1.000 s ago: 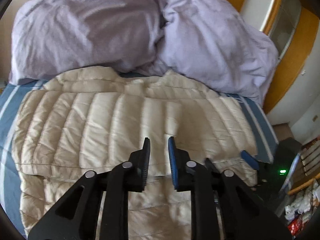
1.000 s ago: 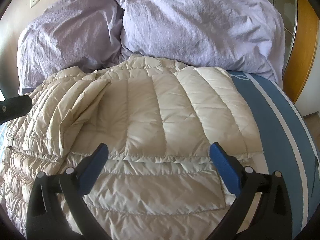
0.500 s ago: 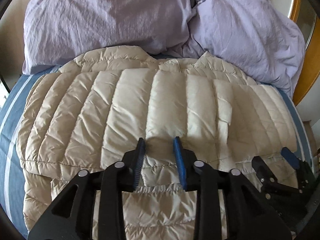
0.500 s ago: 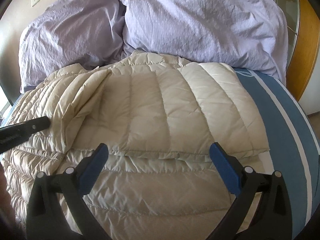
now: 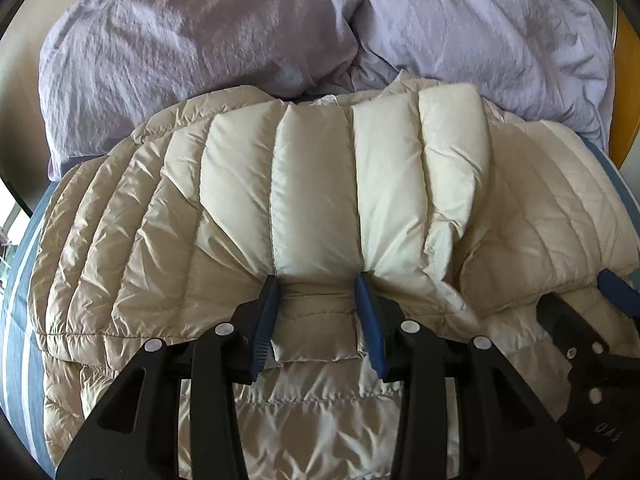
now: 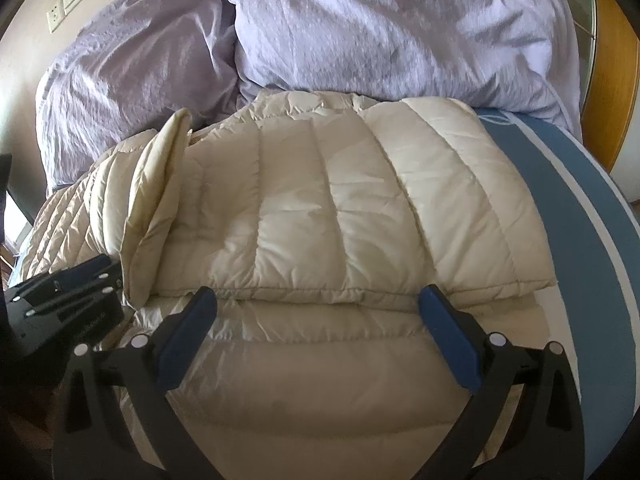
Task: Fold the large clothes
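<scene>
Cream quilted puffer jacket (image 5: 312,200) folded on striped bedsheet (image 6: 580,216)

L wrist: close, angled down | R wrist: same, further right | shared: jacket (image 5: 312,184), pillows (image 6: 360,32)

Lilac pillows (image 6: 360,32) wall off the bed's far end; the blue sheet (image 6: 580,216) lies bare beside the jacket (image 6: 320,208).

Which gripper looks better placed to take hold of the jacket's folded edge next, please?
Probably the left gripper: its opening jaws straddle a baffle of the cream puffer jacket at the fold. The right gripper hangs wide open.
</scene>
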`<state>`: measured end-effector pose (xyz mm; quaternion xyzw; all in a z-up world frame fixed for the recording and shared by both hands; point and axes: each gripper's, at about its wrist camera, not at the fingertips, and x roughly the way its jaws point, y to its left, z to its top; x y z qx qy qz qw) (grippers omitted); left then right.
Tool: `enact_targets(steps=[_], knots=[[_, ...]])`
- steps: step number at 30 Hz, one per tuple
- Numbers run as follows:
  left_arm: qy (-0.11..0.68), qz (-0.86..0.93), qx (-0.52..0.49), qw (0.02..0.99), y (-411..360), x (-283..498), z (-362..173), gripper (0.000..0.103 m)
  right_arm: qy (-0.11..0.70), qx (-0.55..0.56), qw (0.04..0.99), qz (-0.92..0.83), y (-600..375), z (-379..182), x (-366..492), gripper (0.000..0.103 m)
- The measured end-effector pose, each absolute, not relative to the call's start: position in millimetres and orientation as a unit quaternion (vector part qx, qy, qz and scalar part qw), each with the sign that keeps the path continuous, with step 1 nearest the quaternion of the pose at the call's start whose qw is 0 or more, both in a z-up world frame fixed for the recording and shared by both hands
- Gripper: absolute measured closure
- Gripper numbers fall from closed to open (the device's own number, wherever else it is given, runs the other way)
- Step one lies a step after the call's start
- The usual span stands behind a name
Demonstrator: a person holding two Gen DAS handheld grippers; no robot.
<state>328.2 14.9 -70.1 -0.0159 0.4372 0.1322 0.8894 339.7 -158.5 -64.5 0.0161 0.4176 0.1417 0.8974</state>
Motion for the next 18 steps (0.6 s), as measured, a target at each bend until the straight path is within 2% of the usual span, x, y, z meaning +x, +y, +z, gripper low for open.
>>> enact_targets(steps=[10, 12, 14, 18], knots=[[0.437, 0.132, -0.007, 0.890, 13, 327, -67, 0.063, 0.427, 0.021, 0.892, 0.145, -158, -66, 341, 0.002], [0.434, 0.126, -0.006, 0.892, 13, 320, -60, 0.055, 0.427, 0.025, 0.892, 0.147, -159, -64, 341, 0.002], [0.419, 0.123, -0.007, 0.900, 17, 303, -46, 0.041, 0.427, 0.025, 0.892, 0.148, -161, -60, 339, 0.002], [0.399, 0.123, -0.004, 0.909, 32, 268, -27, 0.039, 0.425, 0.033, 0.891, 0.157, -170, -44, 325, 0.002]])
